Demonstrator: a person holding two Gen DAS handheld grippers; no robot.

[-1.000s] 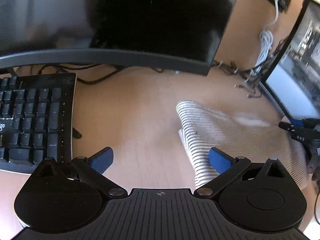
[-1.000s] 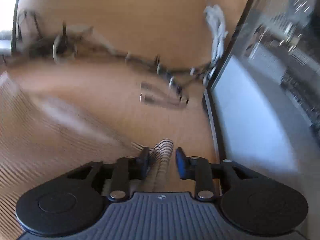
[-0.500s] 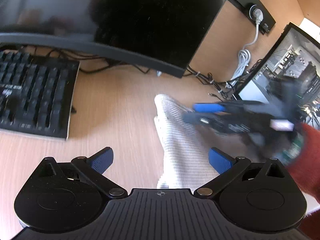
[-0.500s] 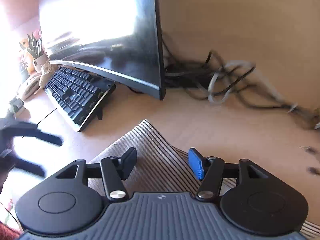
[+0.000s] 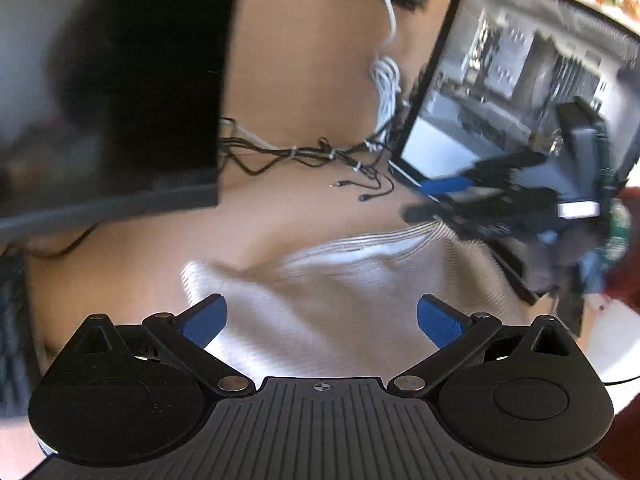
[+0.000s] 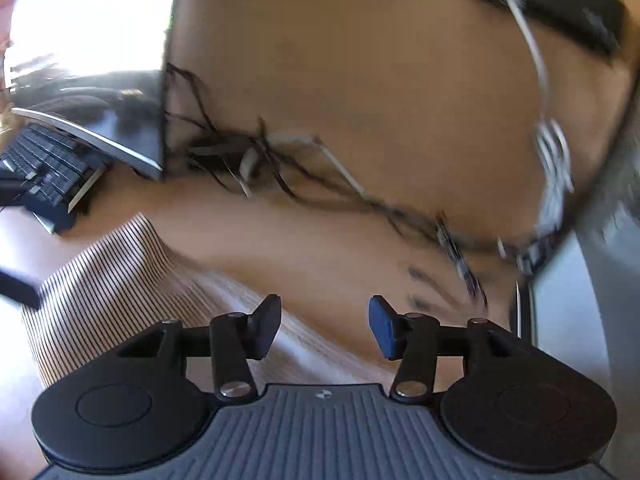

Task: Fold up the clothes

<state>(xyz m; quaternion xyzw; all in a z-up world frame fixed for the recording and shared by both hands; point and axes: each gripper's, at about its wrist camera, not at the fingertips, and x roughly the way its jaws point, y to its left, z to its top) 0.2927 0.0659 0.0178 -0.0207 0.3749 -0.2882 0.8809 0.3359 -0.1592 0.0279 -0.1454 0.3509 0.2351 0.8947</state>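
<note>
A white, finely striped garment (image 5: 340,292) lies folded on the wooden desk; it also shows in the right wrist view (image 6: 104,288). My left gripper (image 5: 322,318) is open and empty, low over the garment's near part. My right gripper (image 6: 324,326) is open and empty, above the garment's far right edge. The right gripper also shows in the left wrist view (image 5: 432,200), blurred, just beyond the garment's far right corner.
A dark monitor (image 5: 120,92) stands at the back left and a second monitor (image 5: 520,80) at the right. A tangle of cables (image 6: 280,168) lies along the back wall. A black keyboard (image 6: 48,172) sits to the left.
The right gripper let go of the garment's edge and opened, then swung back to the right. The left gripper moved over the garment and turned right. The garment now lies spread wider.
</note>
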